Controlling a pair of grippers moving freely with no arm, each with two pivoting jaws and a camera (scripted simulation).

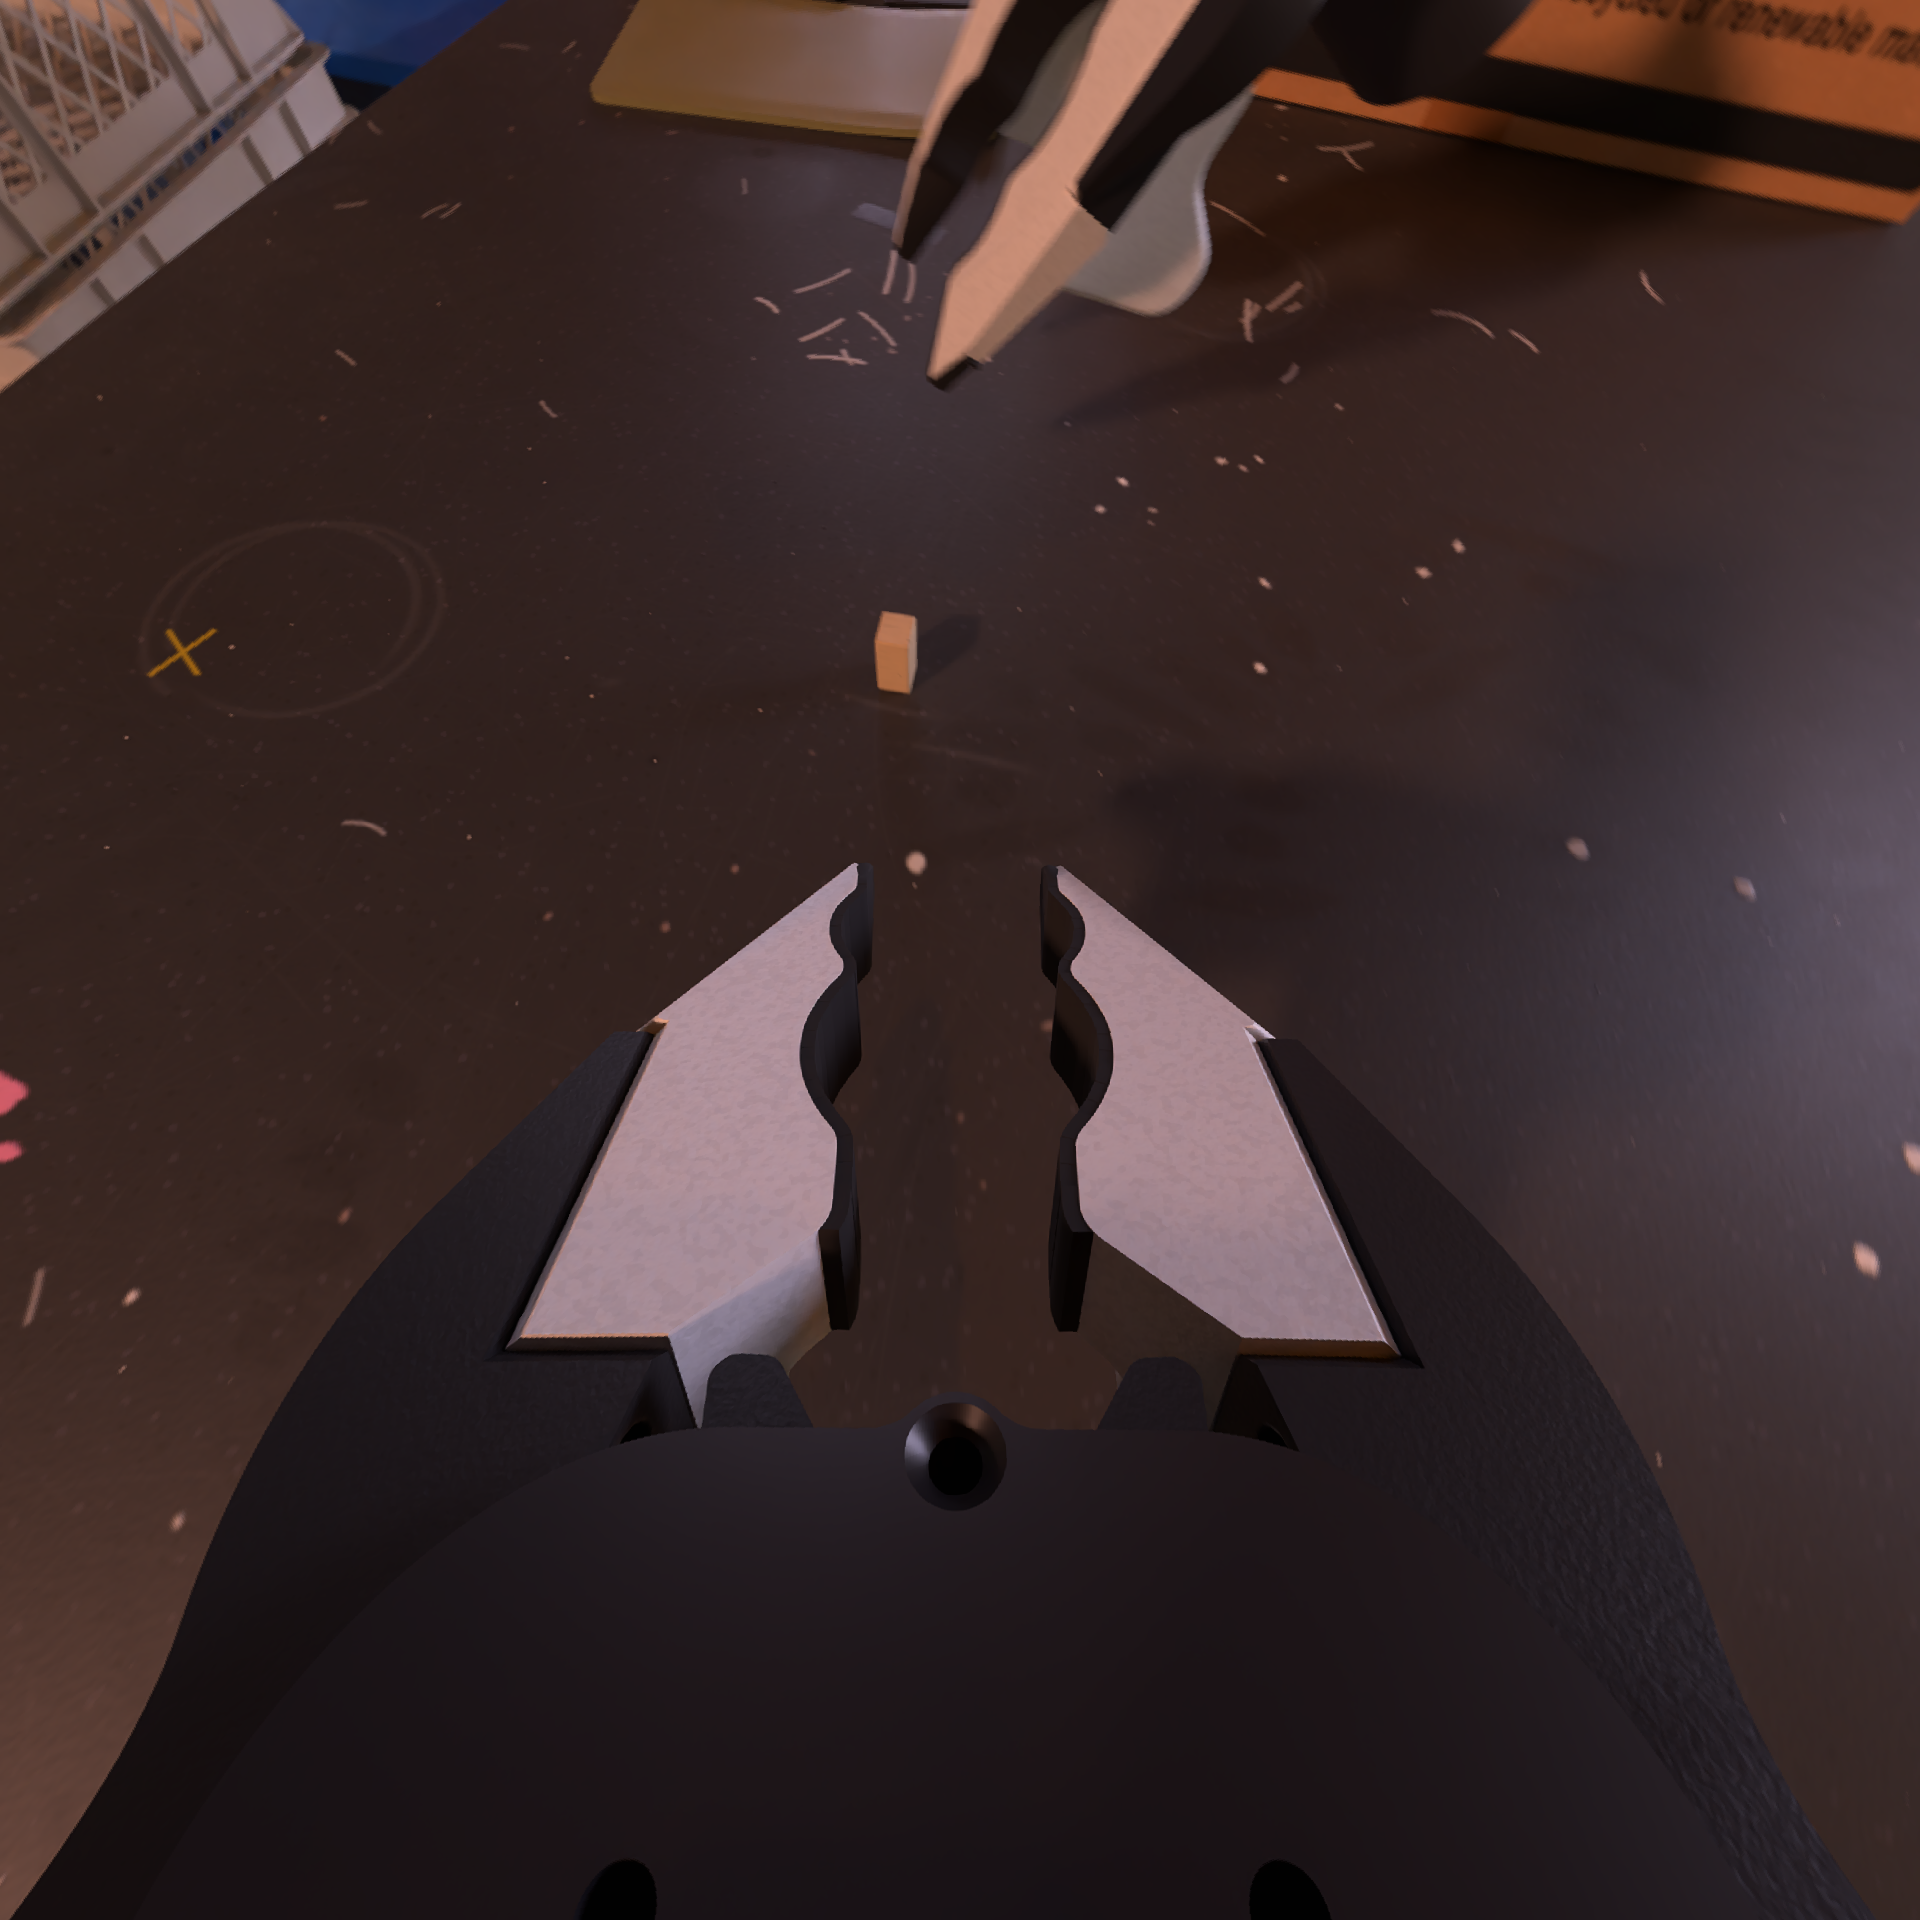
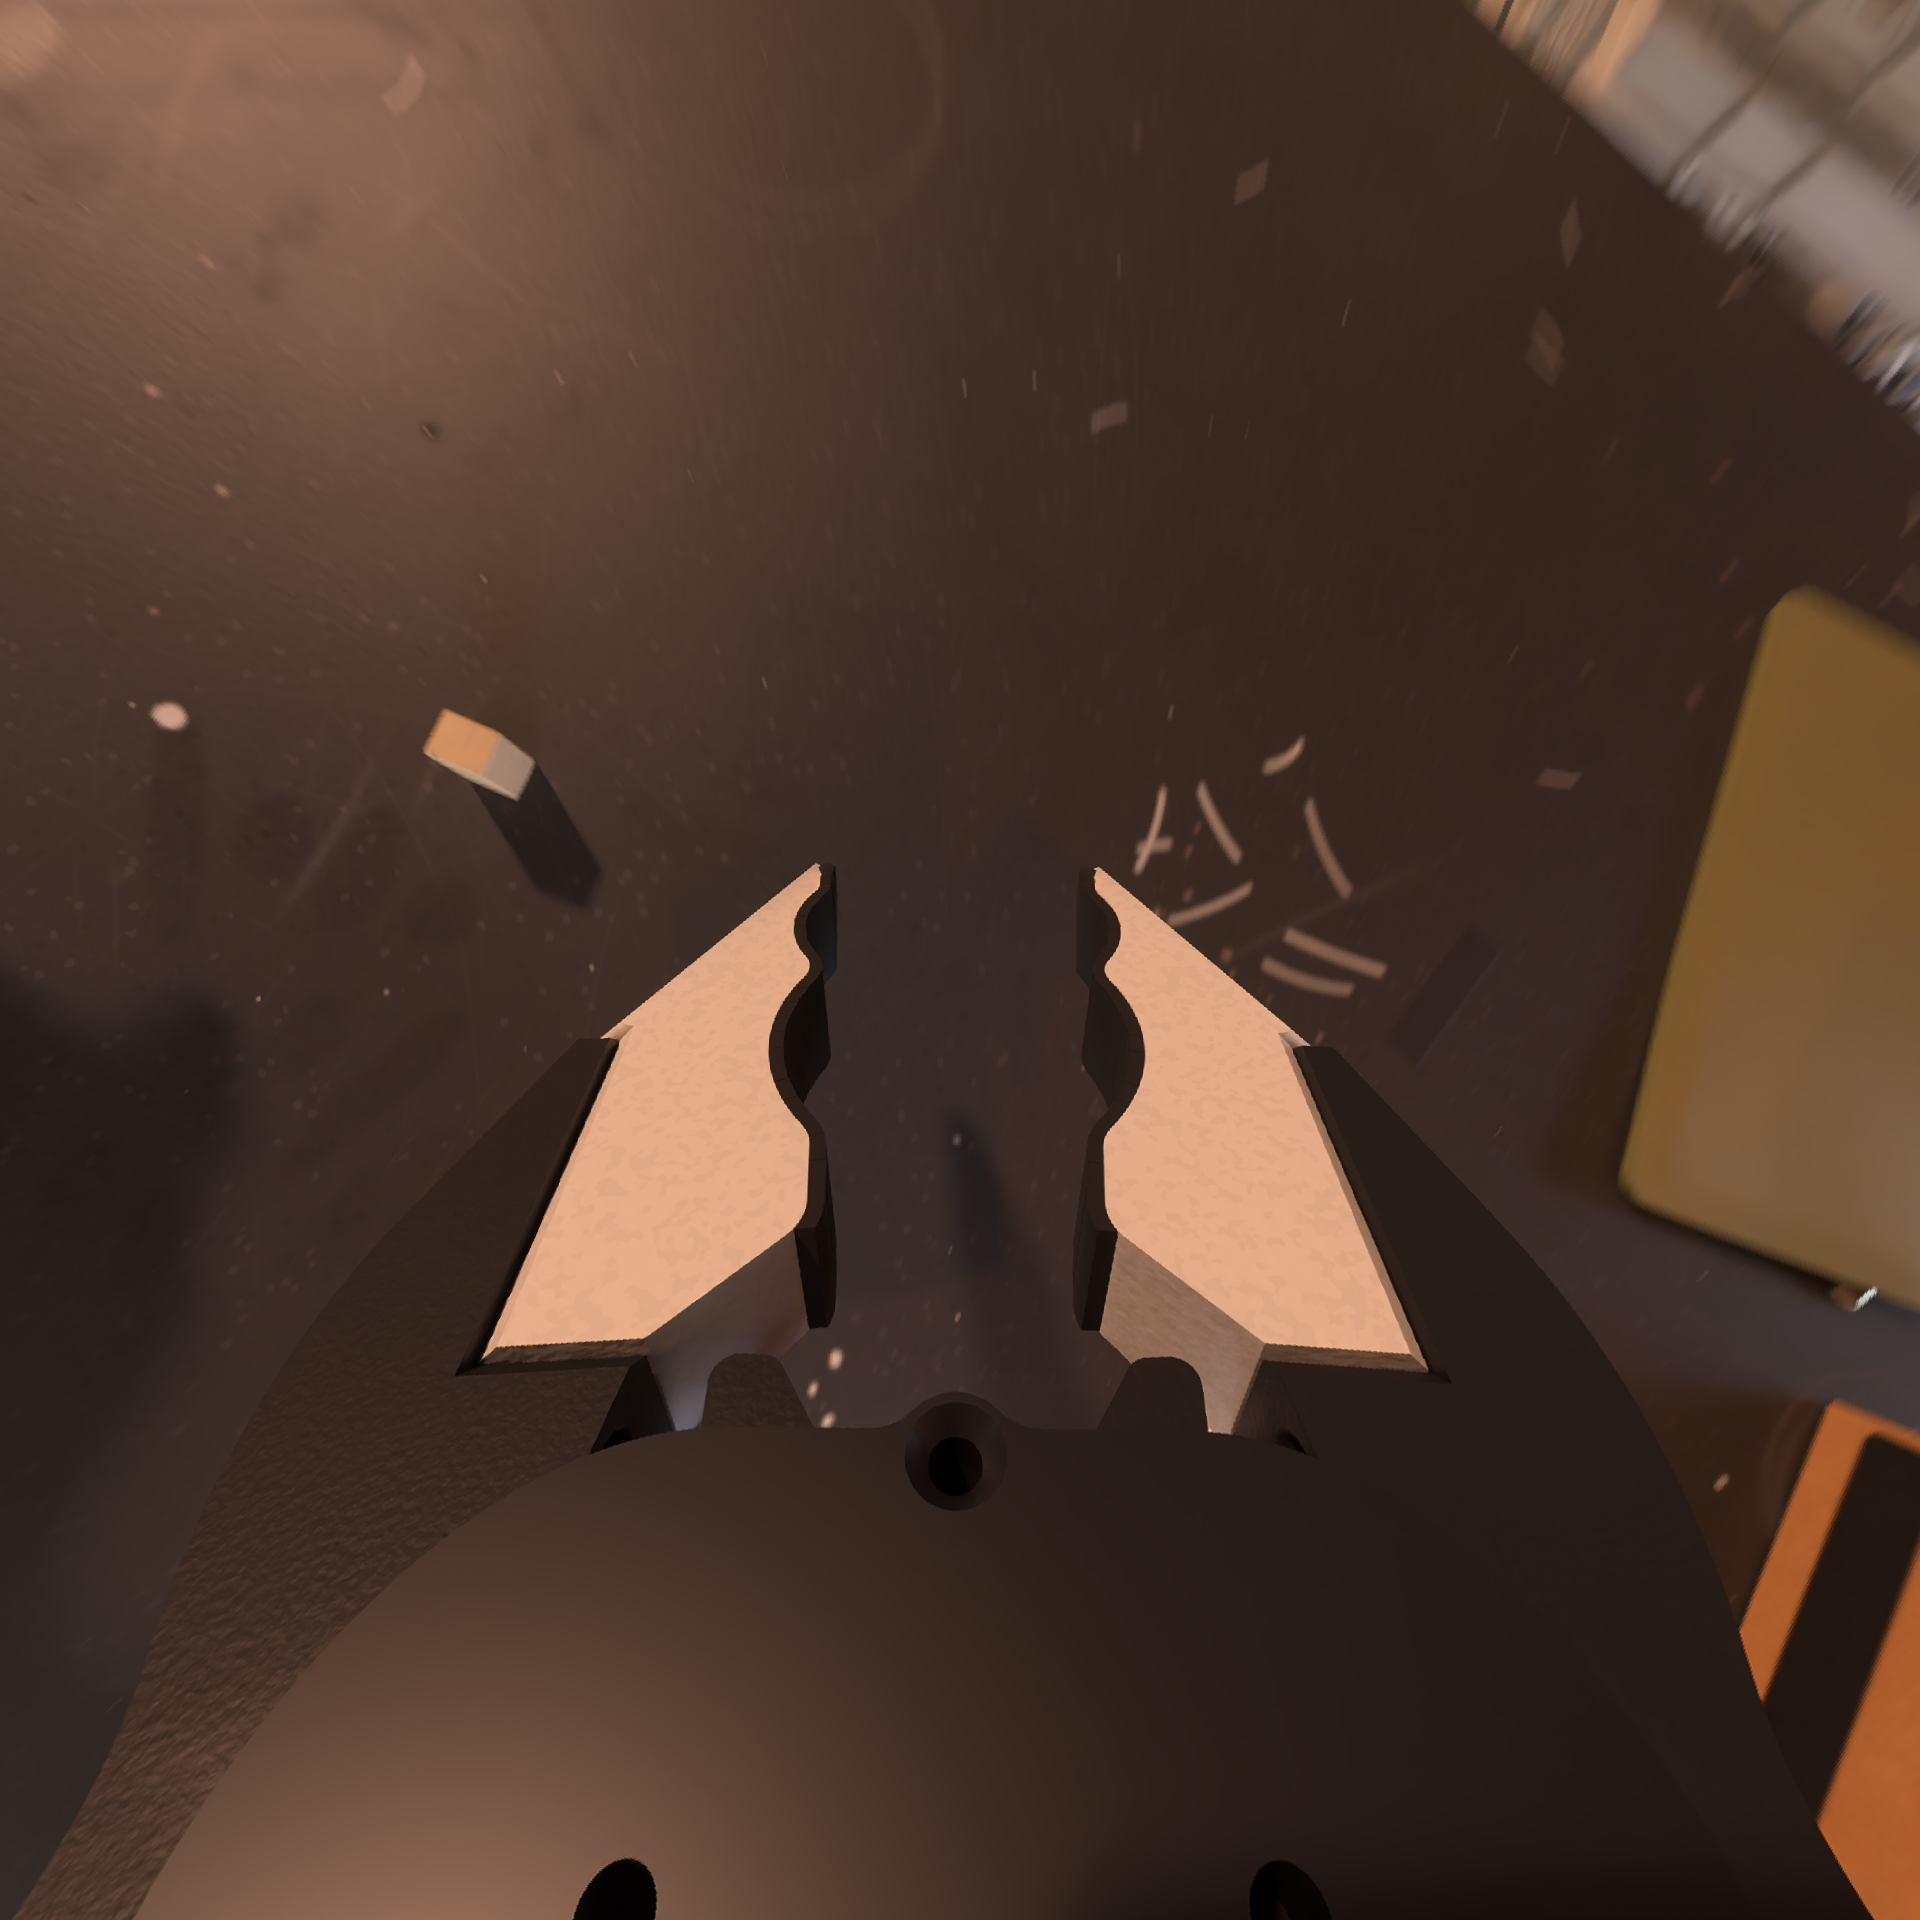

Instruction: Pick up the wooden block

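Note:
A small tan wooden block point(image 1: 895, 651) stands on the dark scratched tabletop point(image 1: 1455, 727), a little ahead of my left gripper point(image 1: 956, 878), which is open and empty. In the right wrist view the block point(image 2: 478, 753) lies ahead and to the left of my right gripper point(image 2: 956, 878), which is open and empty and held above the table. The right gripper point(image 1: 930, 312) also shows at the top of the left wrist view, beyond the block, fingers pointing down.
A white wire basket point(image 1: 125, 156) stands at the far left. A tan mat point(image 1: 769, 73) and an orange box point(image 1: 1704, 114) lie at the far side. In the right wrist view the mat point(image 2: 1797, 956) and box point(image 2: 1839, 1621) are on the right.

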